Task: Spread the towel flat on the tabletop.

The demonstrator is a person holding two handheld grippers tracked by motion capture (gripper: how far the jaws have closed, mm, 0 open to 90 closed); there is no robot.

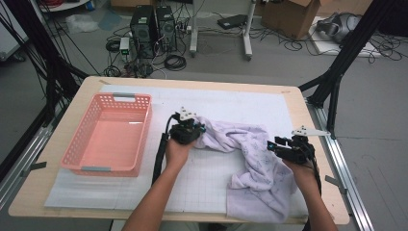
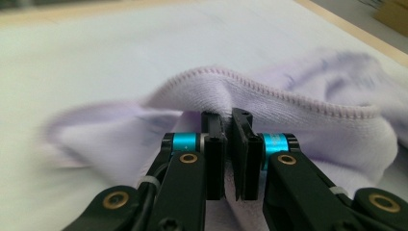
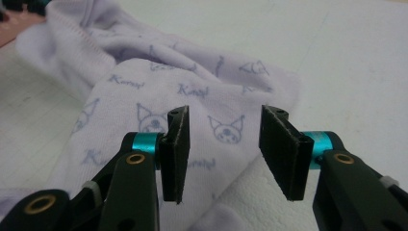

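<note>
Left tool point(image 2: 230, 120) clamped, right tool point(image 3: 223, 118) agape

We see a light wooden desk point(image 1: 57, 159) covered by a white gridded mat point(image 1: 202, 178), standing on a grey floor point(image 1: 380, 110). Black frame struts point(image 1: 337, 72) rise at both sides of the desk, and metal rails point(image 1: 351, 183) run along its edges. Beyond the desk's far edge, two black computer towers point(image 1: 154, 29) sit on the floor among tangled cables point(image 1: 175, 61). The white legs of a stand point(image 1: 246, 33) rise near them, and a cardboard box point(image 1: 293, 14) rests further off at the far corner. The light is even and soft.
</note>
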